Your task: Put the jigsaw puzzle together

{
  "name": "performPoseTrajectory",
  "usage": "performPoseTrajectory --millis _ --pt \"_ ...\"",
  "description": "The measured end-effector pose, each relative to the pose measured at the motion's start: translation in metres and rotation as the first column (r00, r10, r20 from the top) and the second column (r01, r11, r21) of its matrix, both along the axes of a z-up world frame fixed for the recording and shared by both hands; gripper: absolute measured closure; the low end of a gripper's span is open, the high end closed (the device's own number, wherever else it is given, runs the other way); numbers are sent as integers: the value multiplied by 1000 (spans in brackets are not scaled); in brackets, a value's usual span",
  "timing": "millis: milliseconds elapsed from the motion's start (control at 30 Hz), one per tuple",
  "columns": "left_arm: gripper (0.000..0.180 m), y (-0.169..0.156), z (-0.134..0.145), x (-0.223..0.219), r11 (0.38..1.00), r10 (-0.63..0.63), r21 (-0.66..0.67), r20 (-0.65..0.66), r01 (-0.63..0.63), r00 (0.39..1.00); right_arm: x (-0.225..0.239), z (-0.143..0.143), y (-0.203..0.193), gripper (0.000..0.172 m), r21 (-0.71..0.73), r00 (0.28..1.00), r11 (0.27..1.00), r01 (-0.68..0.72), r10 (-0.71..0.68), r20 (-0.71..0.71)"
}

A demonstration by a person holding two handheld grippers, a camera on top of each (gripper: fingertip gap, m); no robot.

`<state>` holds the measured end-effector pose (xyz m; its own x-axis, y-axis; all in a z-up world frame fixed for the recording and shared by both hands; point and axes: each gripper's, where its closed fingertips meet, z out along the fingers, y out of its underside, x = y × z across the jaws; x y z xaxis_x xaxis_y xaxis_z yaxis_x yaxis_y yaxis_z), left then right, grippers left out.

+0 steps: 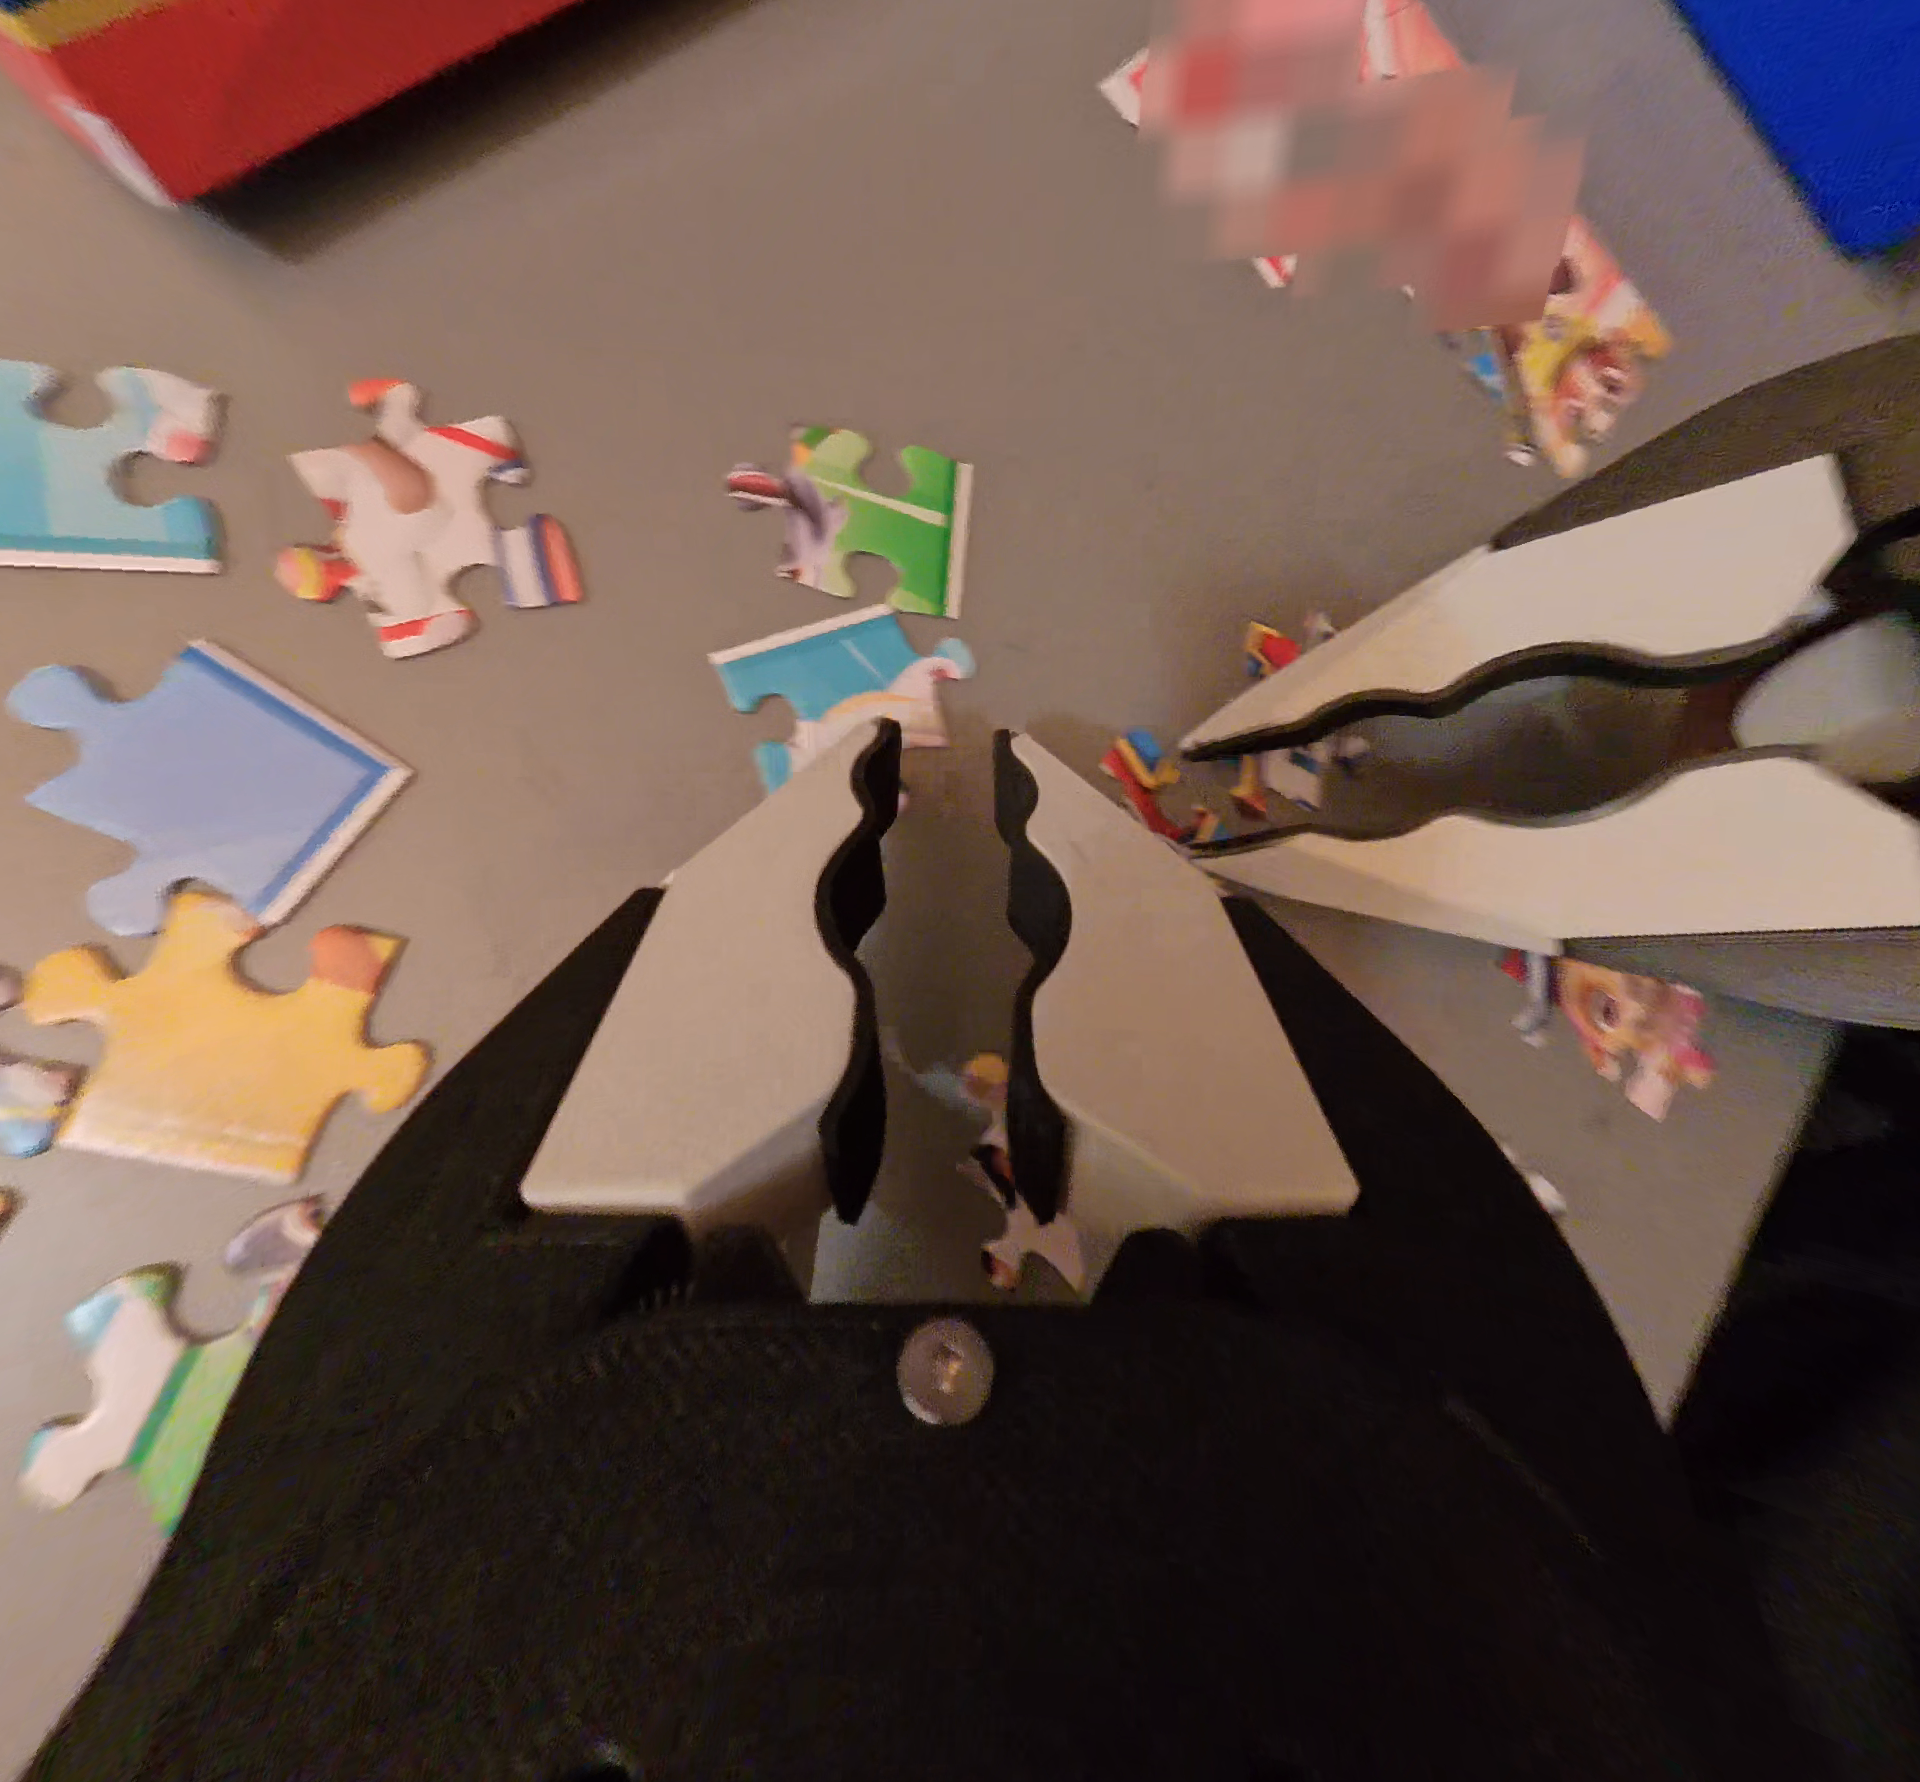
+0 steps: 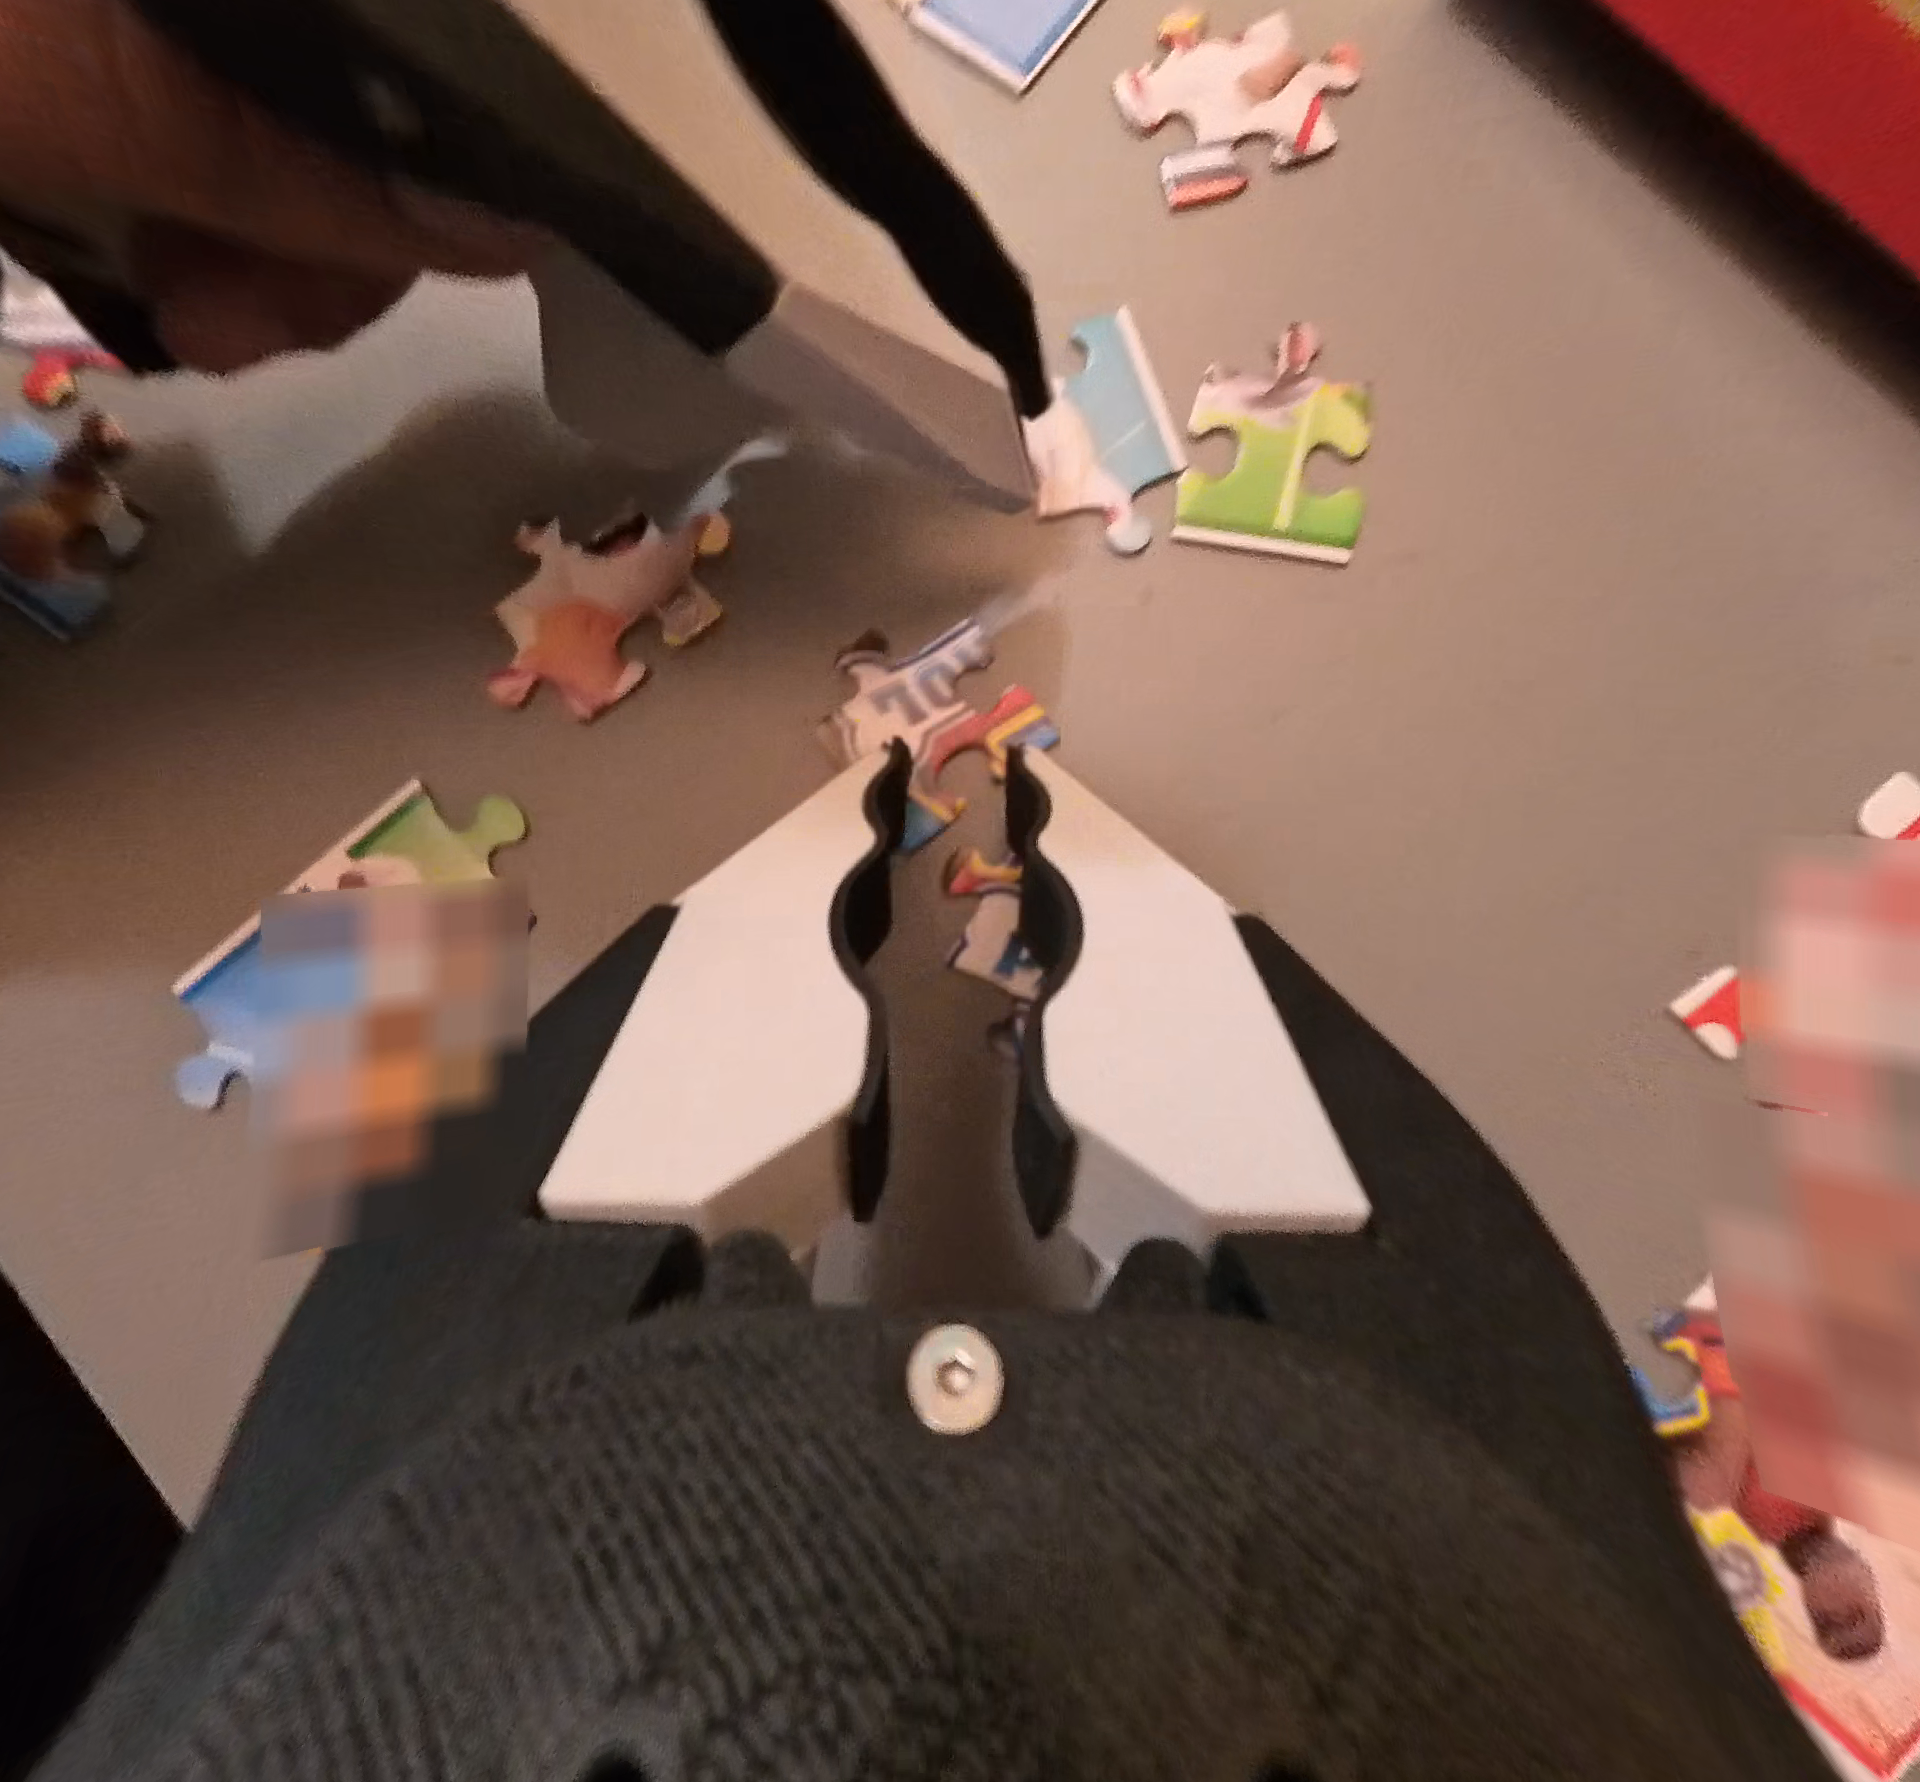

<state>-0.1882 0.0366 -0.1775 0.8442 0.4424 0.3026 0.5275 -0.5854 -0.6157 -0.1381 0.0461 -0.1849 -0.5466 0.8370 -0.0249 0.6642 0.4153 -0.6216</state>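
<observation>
My left gripper is open, and grey table shows between its pads. Its left fingertip is at the edge of a teal and white puzzle piece lying flat. In the right wrist view the left gripper meets that teal piece at its near edge. My right gripper is open and low over a flat white, red, yellow and blue piece. Its pads do not press on the piece. It also shows in the left wrist view, over the same piece.
A grey table bears loose pieces: green, white, blue corner, yellow. A red box lies far left, a blue box far right. A hand holds the left gripper. There is about 5 centimetres between the tips of the two grippers.
</observation>
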Motion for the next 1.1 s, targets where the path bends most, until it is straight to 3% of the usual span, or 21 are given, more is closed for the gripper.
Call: performPoseTrajectory --millis 267,433,600,700,800,933,1100 --pt "171 0 -13 29 988 -143 -53 84 147 986 12 -6 -3 160 17 999 1000 -10 10 -33" --pt "175 -6 -14 54 962 -251 -70 144 263 957 12 -6 -4 154 -19 999 1000 -4 3 -39" --pt "174 -24 -13 84 902 -397 -93 208 422 894 28 -6 -10 150 -36 999 999 -39 39 -19" --pt "173 -34 -10 100 861 -477 -67 236 504 847 31 -3 11 153 62 997 998 4 1 -73" --pt "171 -35 -3 98 863 -488 -22 220 504 845 33 7 36 156 77 990 995 71 -61 -125" --pt "171 -35 1 82 901 -423 0 211 433 881 41 4 53 152 -18 988 990 138 -139 -64" --pt "169 -39 -8 87 889 -434 -43 232 455 870 46 -6 47 150 -49 991 990 129 -131 -26"
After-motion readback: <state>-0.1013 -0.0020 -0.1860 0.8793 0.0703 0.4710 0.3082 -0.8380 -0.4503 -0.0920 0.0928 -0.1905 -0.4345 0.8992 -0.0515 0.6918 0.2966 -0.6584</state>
